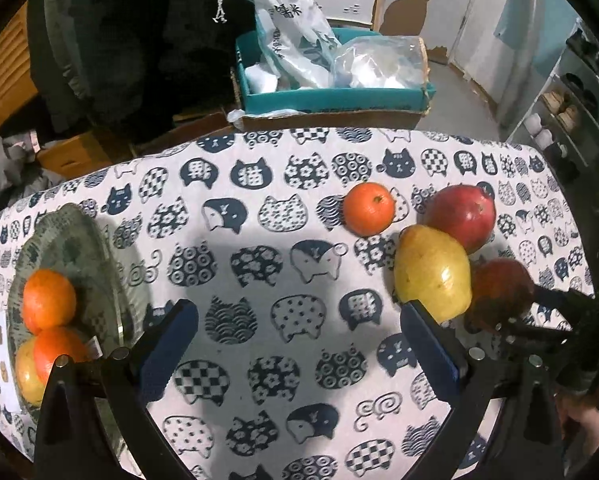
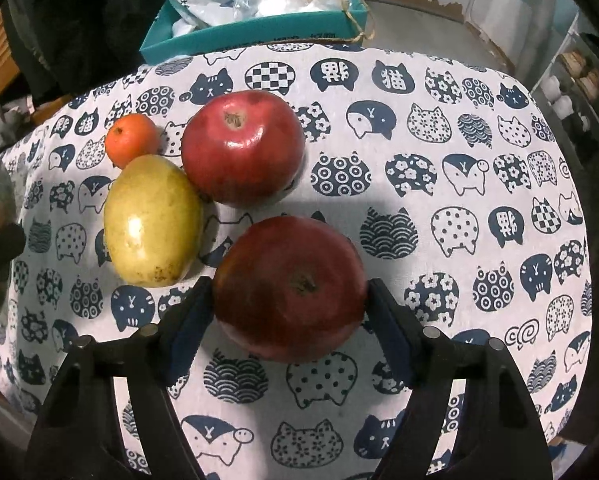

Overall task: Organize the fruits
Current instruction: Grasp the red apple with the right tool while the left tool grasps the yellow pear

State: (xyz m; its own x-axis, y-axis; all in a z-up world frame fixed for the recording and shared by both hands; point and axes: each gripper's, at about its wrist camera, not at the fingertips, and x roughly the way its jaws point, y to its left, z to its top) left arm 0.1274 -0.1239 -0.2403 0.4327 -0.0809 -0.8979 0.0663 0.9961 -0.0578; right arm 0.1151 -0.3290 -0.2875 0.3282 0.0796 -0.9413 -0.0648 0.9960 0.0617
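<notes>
My right gripper points steeply down, with a blue pad against each side of a red apple that rests on the cat-print tablecloth. Just beyond lie a second red apple, a yellow-green pear-like fruit and a small orange, bunched together. My left gripper hangs open over bare cloth with nothing between its fingers. To its left a glass plate holds two oranges and a yellow fruit. The left wrist view also shows the gripped apple beside the pear-like fruit.
Behind the table's far edge stands a teal box stuffed with plastic bags. Dark clothing hangs at the back left, and a shoe rack stands at the right. A stretch of cloth separates the plate from the fruit cluster.
</notes>
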